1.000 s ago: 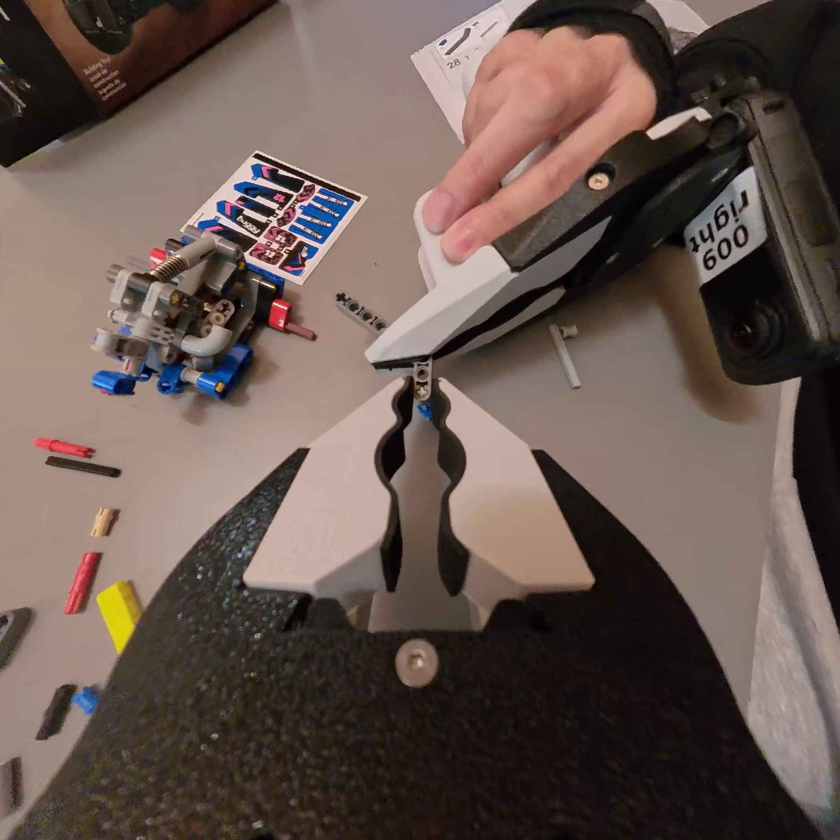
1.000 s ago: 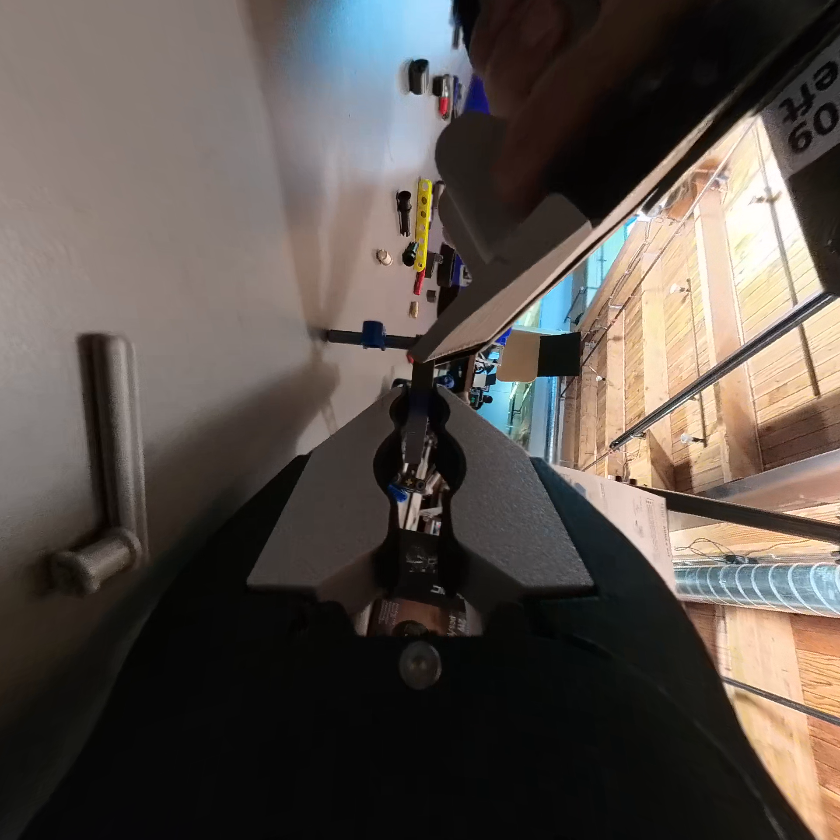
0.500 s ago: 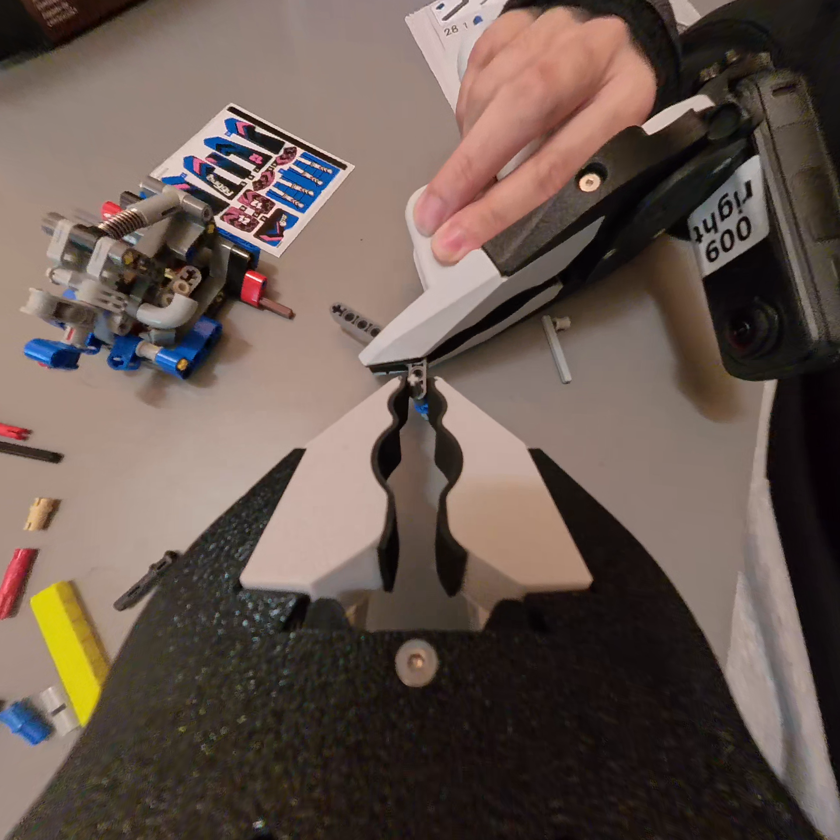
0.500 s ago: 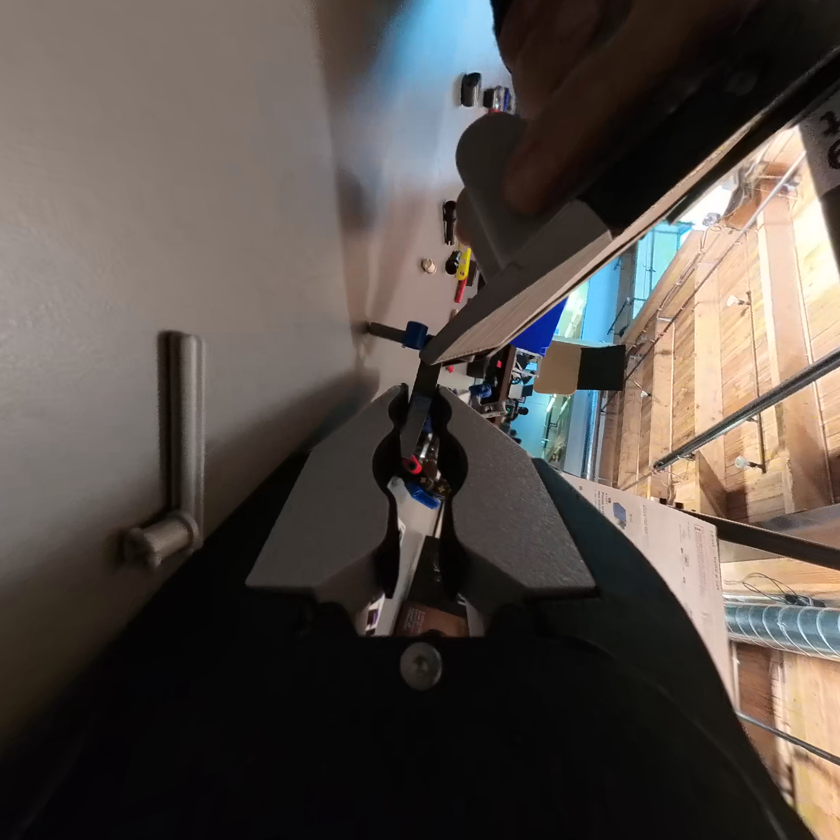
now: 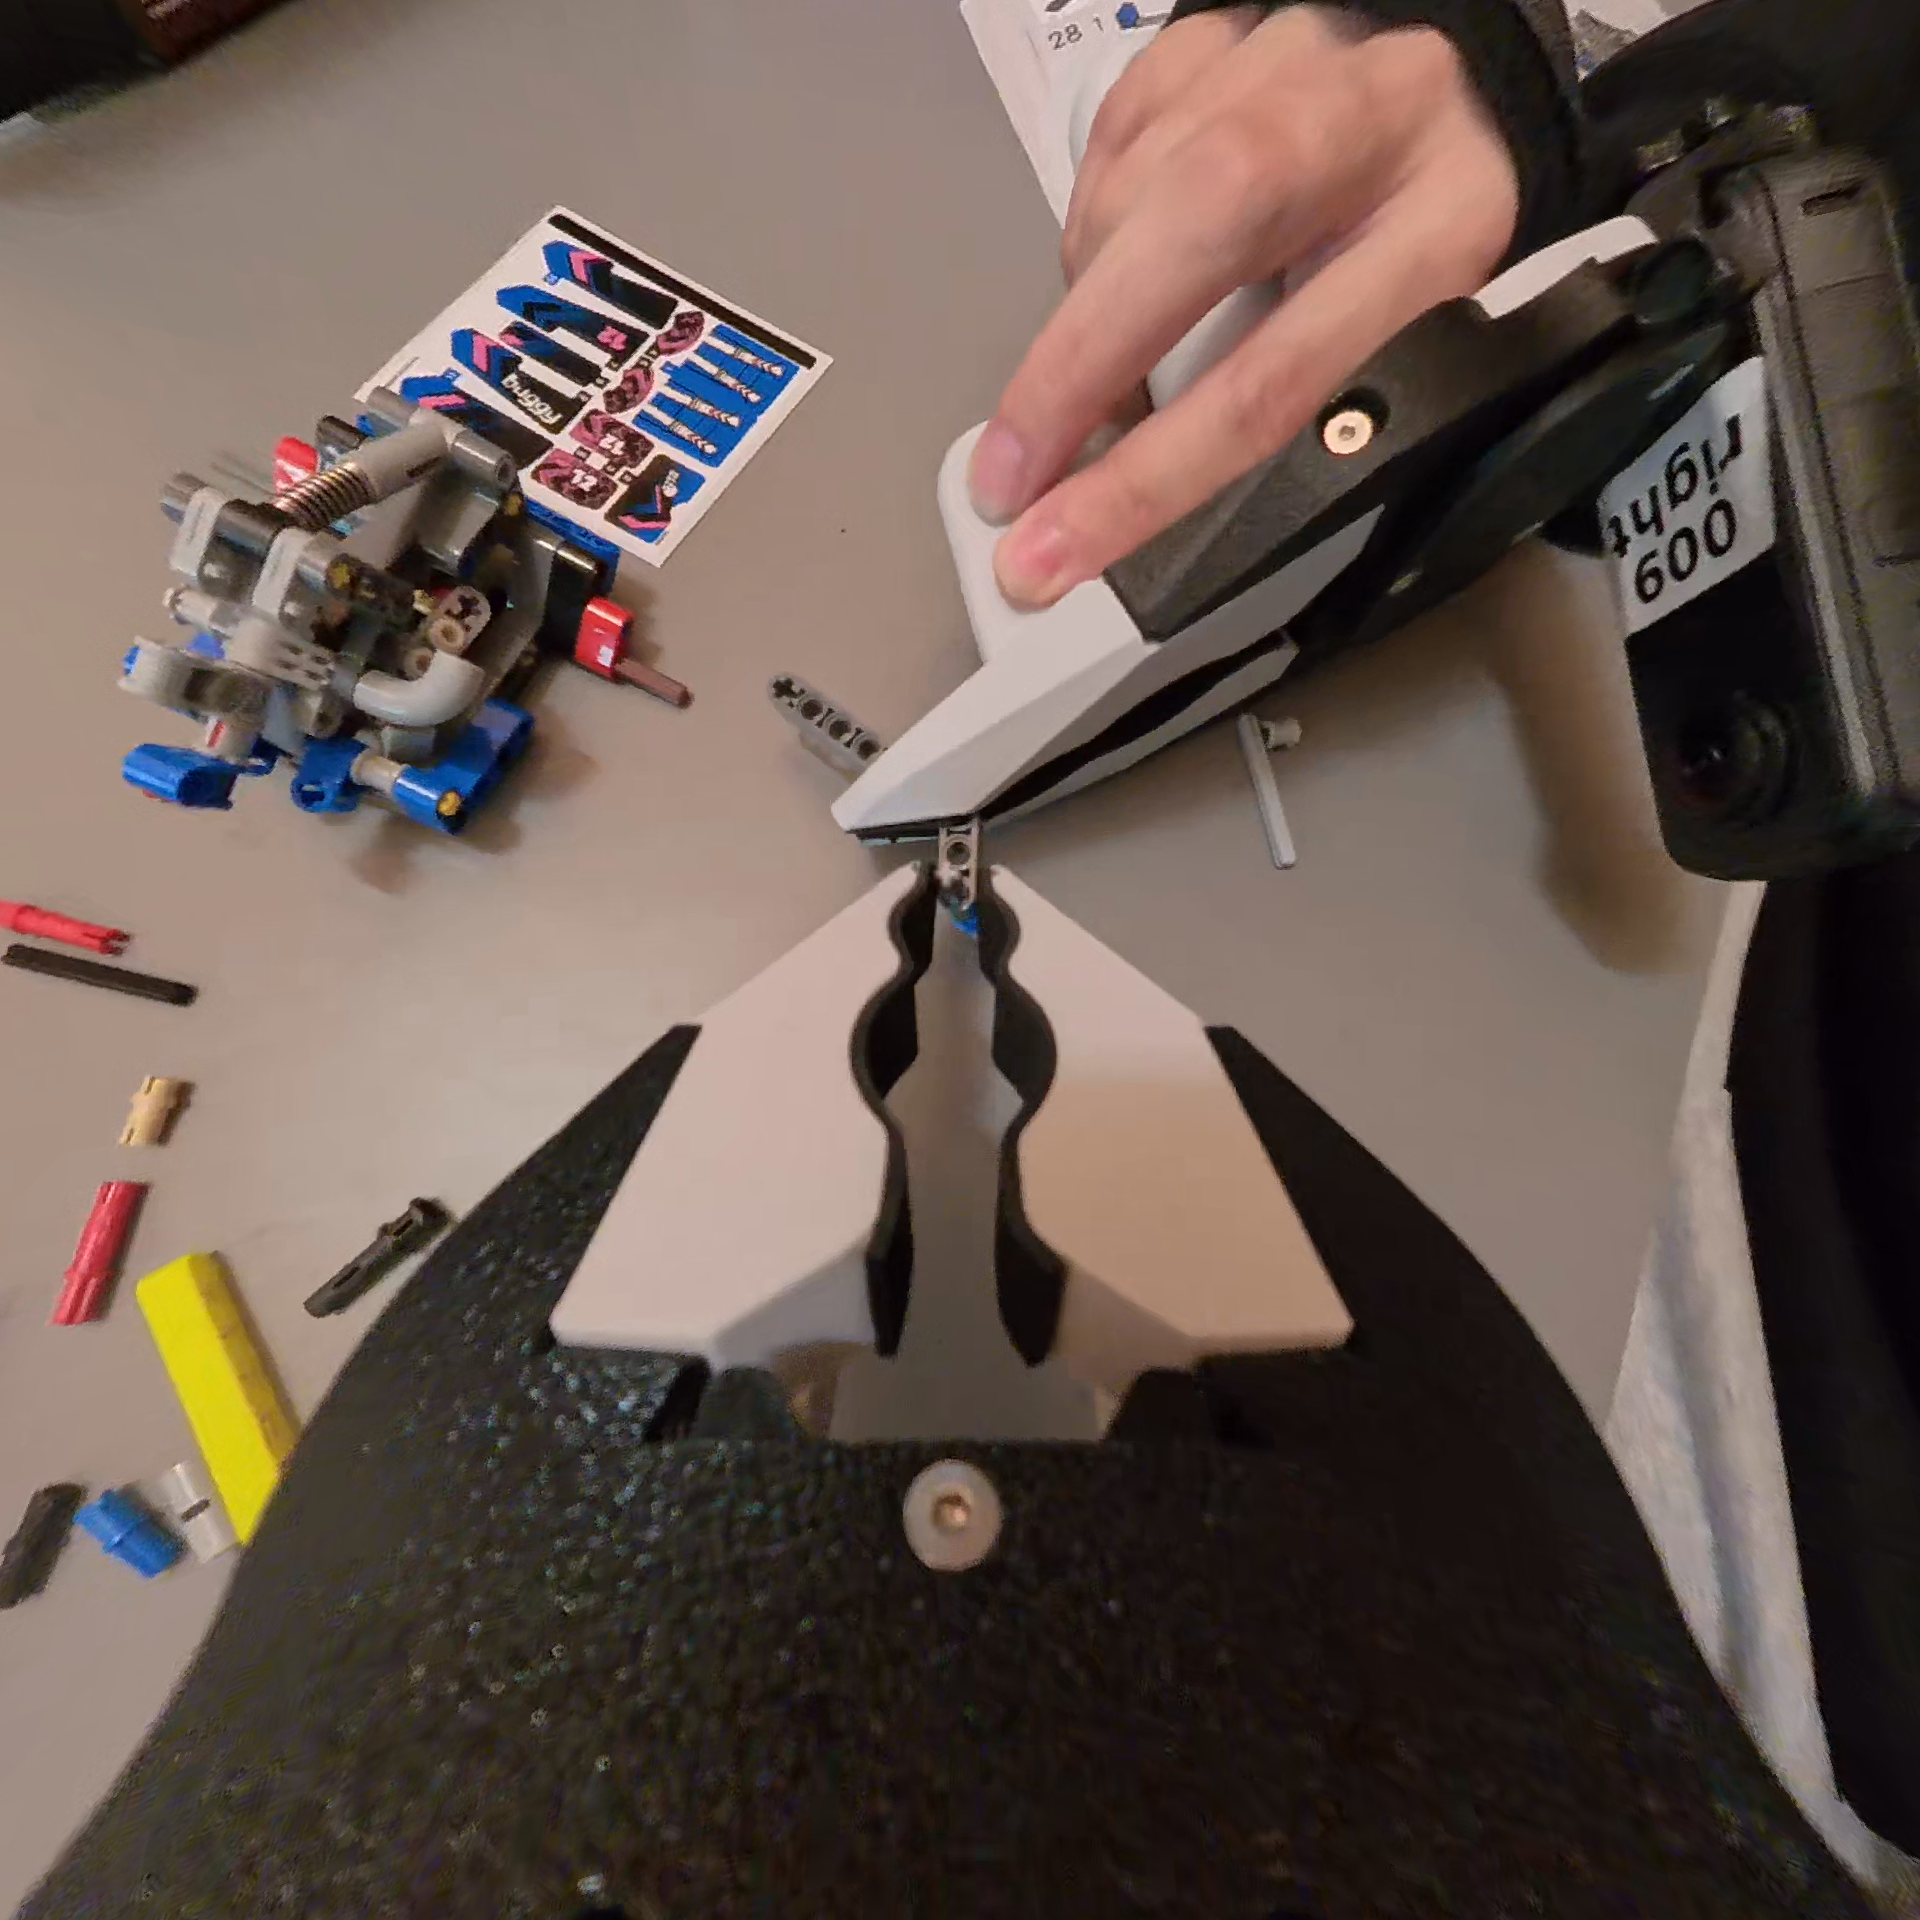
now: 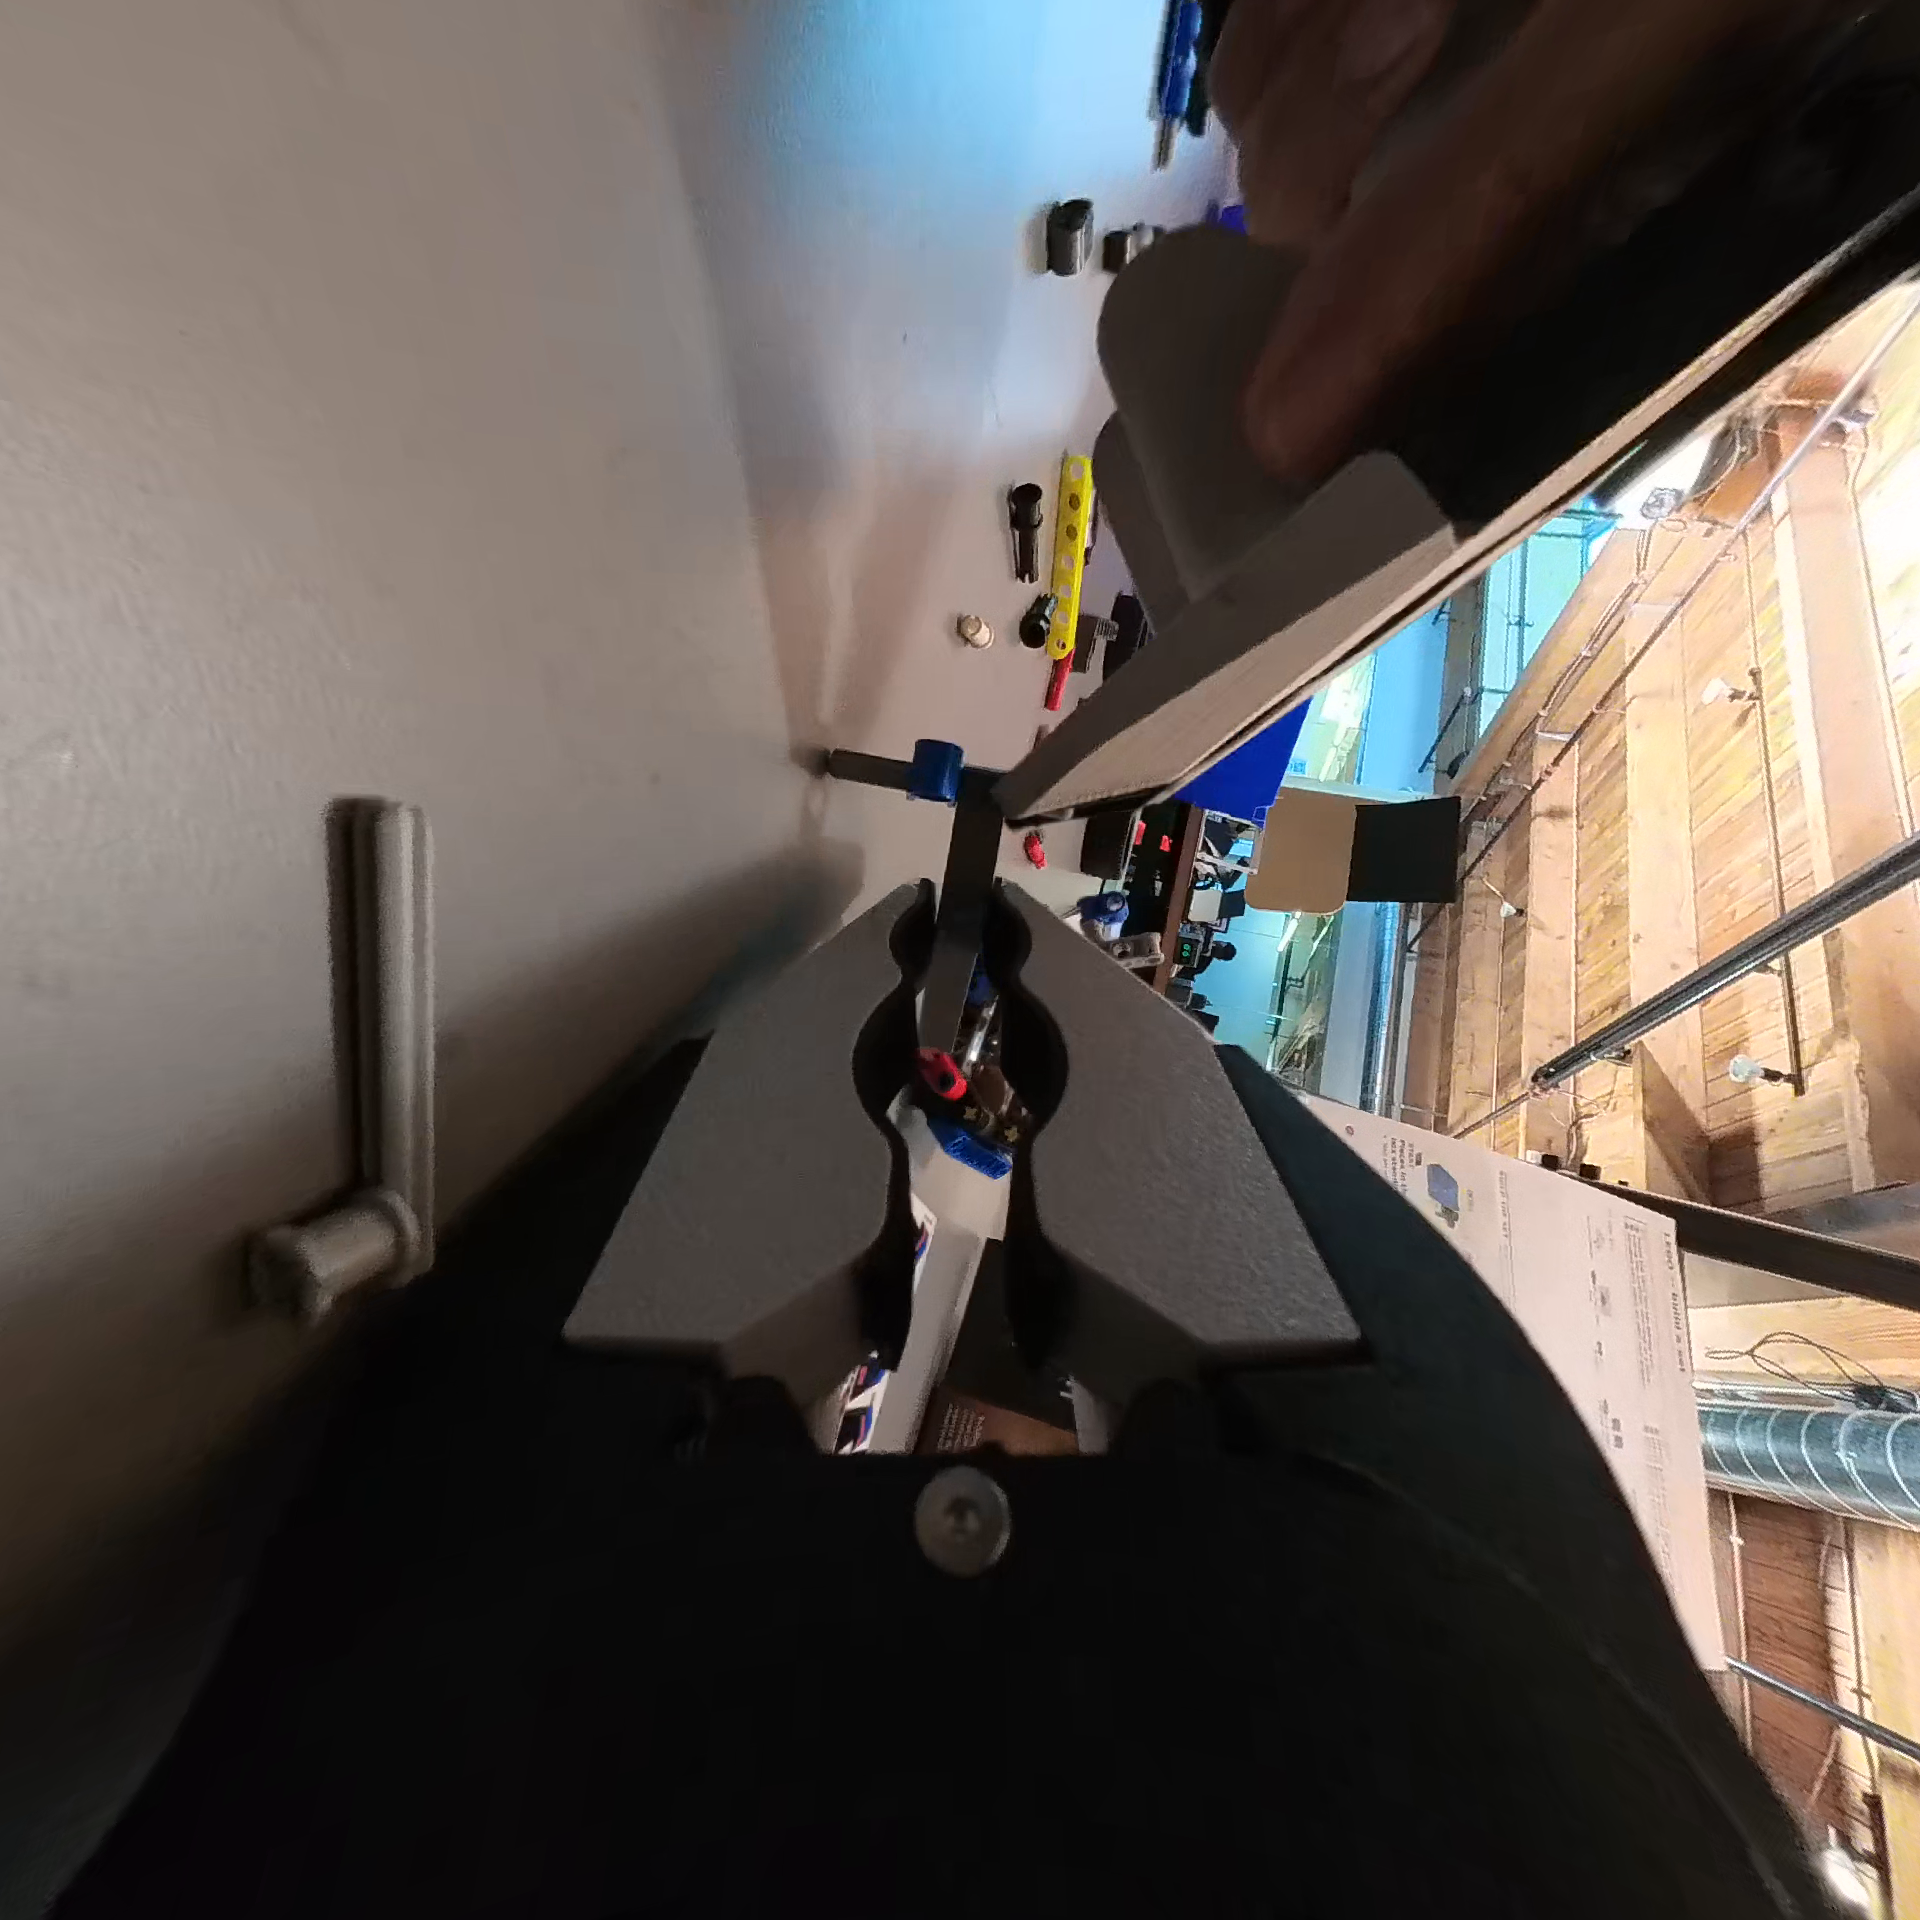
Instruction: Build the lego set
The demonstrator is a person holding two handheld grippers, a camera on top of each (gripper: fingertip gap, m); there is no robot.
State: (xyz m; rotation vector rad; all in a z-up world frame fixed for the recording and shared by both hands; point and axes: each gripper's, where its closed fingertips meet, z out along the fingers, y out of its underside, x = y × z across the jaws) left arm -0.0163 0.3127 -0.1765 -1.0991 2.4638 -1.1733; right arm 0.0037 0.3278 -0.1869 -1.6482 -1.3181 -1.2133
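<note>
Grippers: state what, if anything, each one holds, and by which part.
Both grip one small dark grey beam: the left gripper pinches its lower end, the right gripper its upper end. A blue piece sits on its axle.

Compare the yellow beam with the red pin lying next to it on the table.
The yellow beam is a long flat-sided bar; the red pin is a thin round peg. The yellow beam is clearly longer and wider than the red pin. The beam leans one way, the pin slightly the other. Both lie loose on the grey table, untouched by either gripper.
</note>
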